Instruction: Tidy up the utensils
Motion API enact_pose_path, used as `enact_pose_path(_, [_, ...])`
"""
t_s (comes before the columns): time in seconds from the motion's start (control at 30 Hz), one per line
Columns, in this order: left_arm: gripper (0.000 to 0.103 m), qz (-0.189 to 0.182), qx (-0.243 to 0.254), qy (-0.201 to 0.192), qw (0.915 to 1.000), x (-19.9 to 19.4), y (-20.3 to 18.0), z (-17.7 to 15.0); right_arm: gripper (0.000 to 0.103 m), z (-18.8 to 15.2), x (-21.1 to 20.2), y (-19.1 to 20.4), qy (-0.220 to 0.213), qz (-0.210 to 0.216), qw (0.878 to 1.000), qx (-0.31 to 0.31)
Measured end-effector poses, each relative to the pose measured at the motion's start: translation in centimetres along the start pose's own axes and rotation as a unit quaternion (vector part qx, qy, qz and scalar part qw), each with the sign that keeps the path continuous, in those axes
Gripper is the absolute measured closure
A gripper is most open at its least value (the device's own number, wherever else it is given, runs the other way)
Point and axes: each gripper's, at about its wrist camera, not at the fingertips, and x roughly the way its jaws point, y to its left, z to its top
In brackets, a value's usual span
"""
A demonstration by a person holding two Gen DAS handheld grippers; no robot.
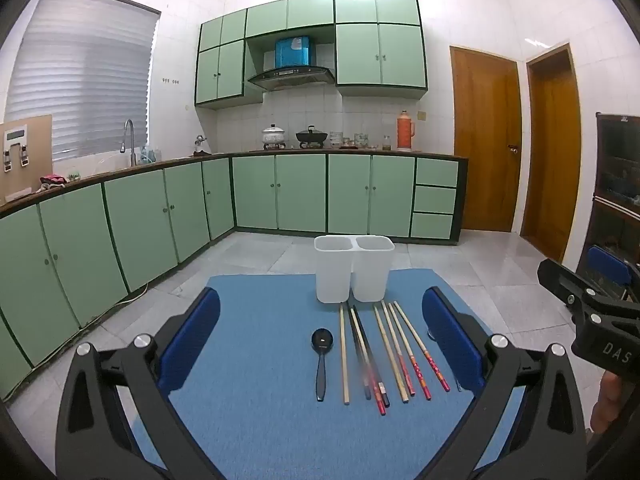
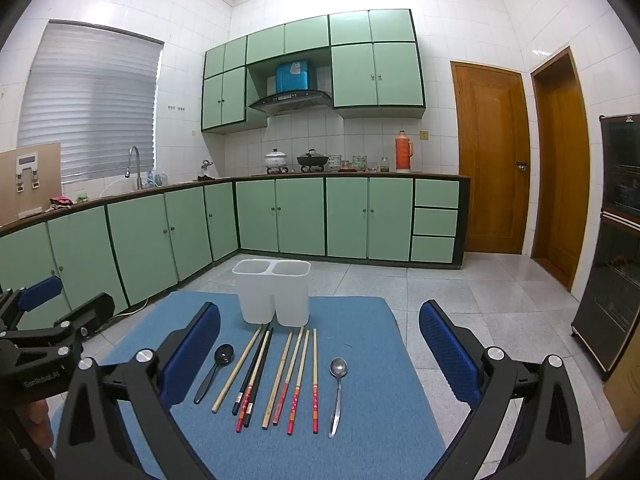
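Utensils lie in a row on the blue mat (image 1: 256, 408), before a white two-compartment holder (image 1: 352, 268).
Left wrist view: left gripper (image 1: 320, 320) gapes wide over black spoon (image 1: 321, 360) and chopsticks (image 1: 394, 352), gripping nothing. Right wrist view: right gripper (image 2: 320, 328) likewise spread and empty; a metal spoon (image 2: 337, 394) ends the row.

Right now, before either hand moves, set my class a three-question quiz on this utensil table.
1. True or false: the white two-compartment holder already has chopsticks in it.
2. Which lies at the row's right end in the right wrist view: A) black spoon B) metal spoon C) fork?
3. Fill in: the right gripper and left gripper both have their fingers ___.

Key: 1 false; 2 B; 3 open.
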Motion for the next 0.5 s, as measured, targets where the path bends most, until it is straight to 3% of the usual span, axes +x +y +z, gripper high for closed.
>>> enact_pose_path(0.5, [0.005, 0.002, -0.002, -0.003, 1.0000, 0.09, 0.21, 0.45, 0.006, 0.01, -0.02, -0.05, 0.000, 0.001, 1.000, 0.002])
